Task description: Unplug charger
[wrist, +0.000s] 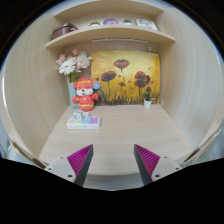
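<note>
Looking along the bench (pixel 120 130), we see no charger; our tongs (pixel 113 160) stand apart, holding nothing, toy bear (pixel 85 95) beyond.

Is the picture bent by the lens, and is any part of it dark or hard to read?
Gripper view: strong wide-angle bending, the shelves curve; the table is evenly lit; small items on the upper shelf are too small to identify; the open hand-held gripper sits in dimmer foreground.

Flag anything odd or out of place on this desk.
Nothing looks askew or spilled. The toy sits upright on its box beside the flowers. No charger shows. The claw is open over the bare desk.
</note>
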`<state>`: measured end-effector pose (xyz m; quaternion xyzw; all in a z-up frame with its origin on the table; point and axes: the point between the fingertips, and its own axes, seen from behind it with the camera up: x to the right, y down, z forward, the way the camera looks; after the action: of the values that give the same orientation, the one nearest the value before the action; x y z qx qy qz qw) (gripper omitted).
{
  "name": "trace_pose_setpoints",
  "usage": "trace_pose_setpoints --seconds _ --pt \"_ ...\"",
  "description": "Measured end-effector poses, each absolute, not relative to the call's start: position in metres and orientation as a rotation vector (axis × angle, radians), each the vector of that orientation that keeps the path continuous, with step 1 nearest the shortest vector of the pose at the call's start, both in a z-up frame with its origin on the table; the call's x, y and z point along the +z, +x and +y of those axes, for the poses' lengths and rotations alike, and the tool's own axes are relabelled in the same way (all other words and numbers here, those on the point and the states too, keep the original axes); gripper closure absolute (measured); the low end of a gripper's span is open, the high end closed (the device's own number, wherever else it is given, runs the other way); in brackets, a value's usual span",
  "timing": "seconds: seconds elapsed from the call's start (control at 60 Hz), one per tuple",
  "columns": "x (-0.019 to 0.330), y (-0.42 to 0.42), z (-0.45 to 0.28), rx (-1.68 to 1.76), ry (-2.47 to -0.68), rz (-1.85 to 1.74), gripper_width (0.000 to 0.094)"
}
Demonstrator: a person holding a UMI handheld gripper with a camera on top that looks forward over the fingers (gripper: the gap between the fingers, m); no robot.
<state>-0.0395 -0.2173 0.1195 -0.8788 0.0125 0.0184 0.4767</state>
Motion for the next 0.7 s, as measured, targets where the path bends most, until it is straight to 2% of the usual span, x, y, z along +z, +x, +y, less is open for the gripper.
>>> trace_pose_setpoints --seconds 0.233,0.483,0.55,0.633,0.667,0.7 --pt "0.086 -0.162 -0.104 0.118 -2.103 -0.066 0.0112" --pt "0.061 -0.216 0.014 0.043 -2.069 -0.038 0.0119" --pt "0.049 -0.218 0.034 0.025 -2.076 -0.013 0.019" --pt "0.029 -0.217 0.044 0.023 -2.107 0.009 0.0454" --pt "0.031 -0.219 0.048 0.021 -2.084 -0.001 0.0492" --pt "0.029 -0.224 0.049 0.027 -2.076 -0.028 0.0577"
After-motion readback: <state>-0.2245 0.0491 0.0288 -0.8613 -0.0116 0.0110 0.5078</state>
